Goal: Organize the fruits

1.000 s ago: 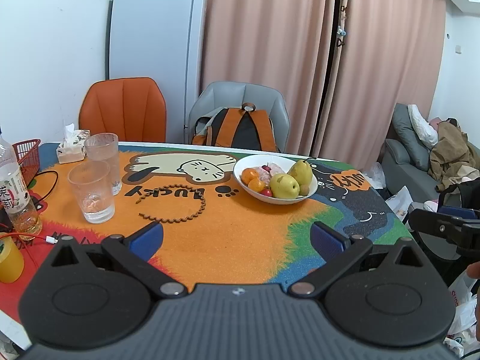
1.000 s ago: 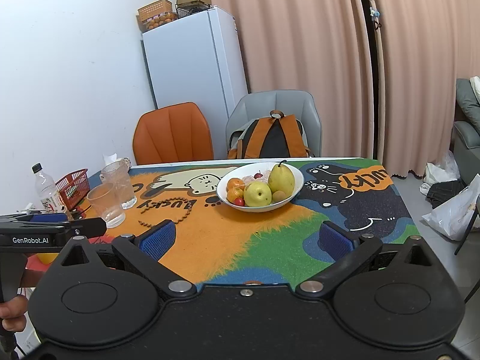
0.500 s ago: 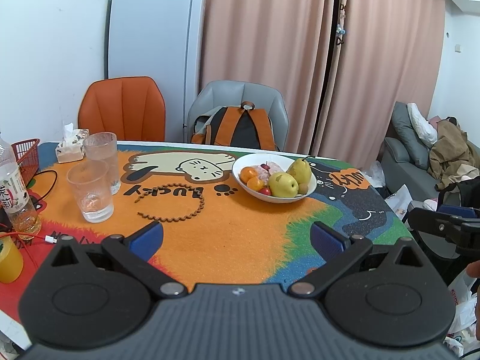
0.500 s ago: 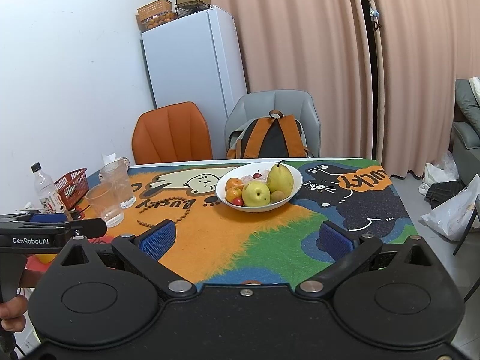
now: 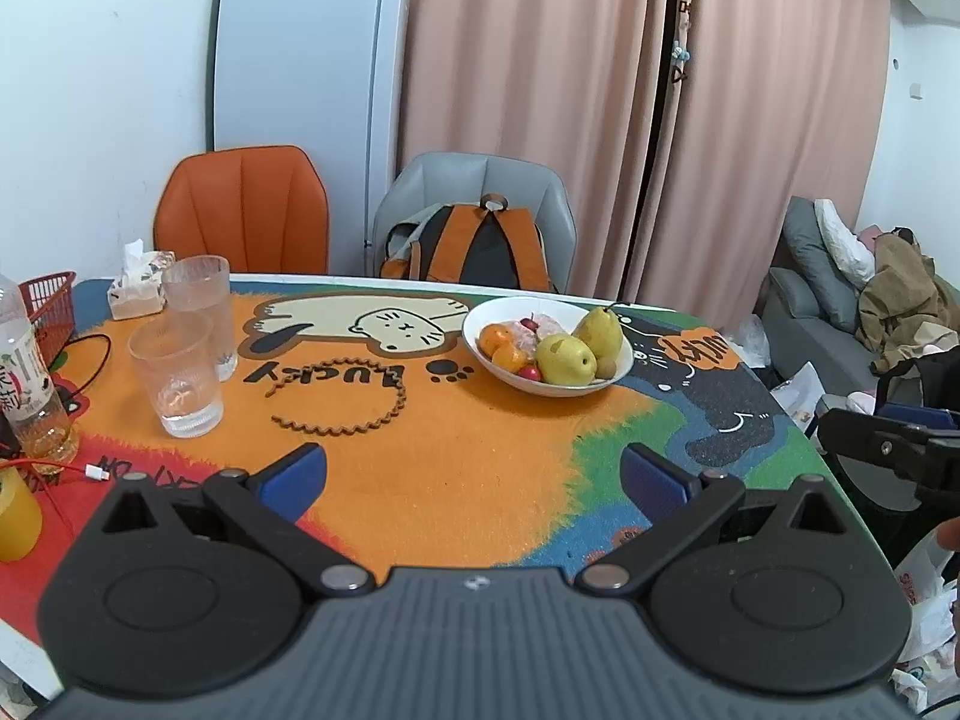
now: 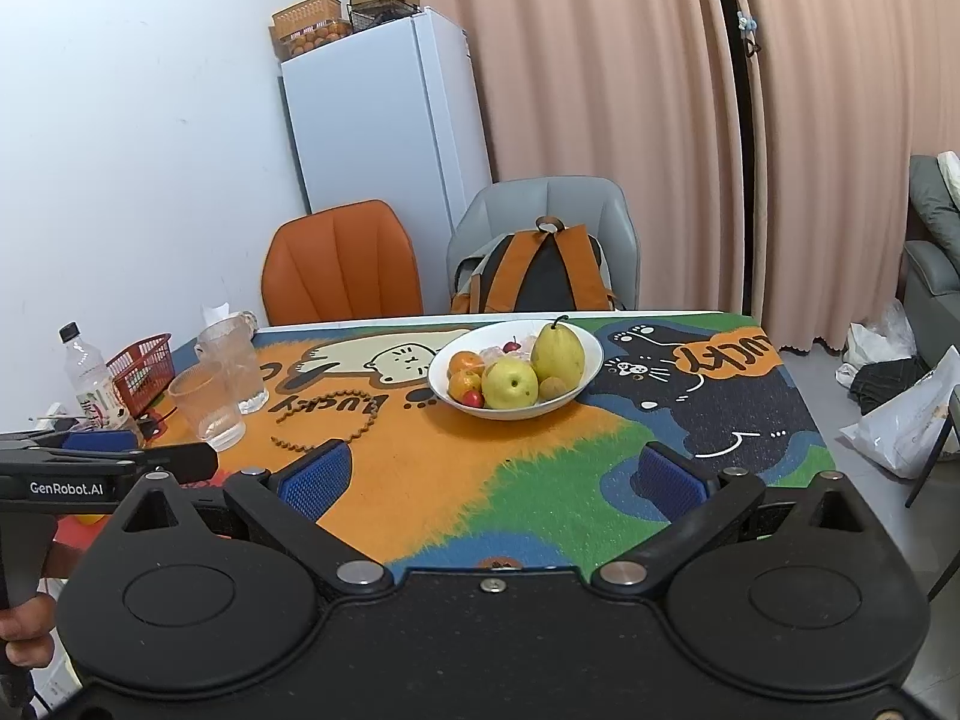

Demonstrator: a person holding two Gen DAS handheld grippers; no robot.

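Note:
A white bowl (image 5: 618,375) (image 6: 585,378) stands on the far middle of the colourful table mat. It holds a green pear (image 5: 598,333) (image 6: 558,353), a yellow apple (image 5: 565,360) (image 6: 510,384), two oranges (image 5: 504,348) (image 6: 467,371), small red fruits and a brown kiwi (image 6: 553,387). My left gripper (image 5: 474,474) is open and empty over the near edge, well short of the bowl. My right gripper (image 6: 489,474) is open and empty, also near the front edge.
Two clear glasses (image 5: 177,378) (image 6: 210,405), a bead string (image 5: 348,396), a drink bottle (image 5: 27,384), a red basket (image 6: 141,372) and a tissue box (image 5: 135,294) are on the left. An orange chair (image 5: 240,210) and a grey chair with a backpack (image 5: 474,246) stand behind.
Both grippers have shifted only slightly; the bowl sits a little lower-left in the views. Jaws stay open.

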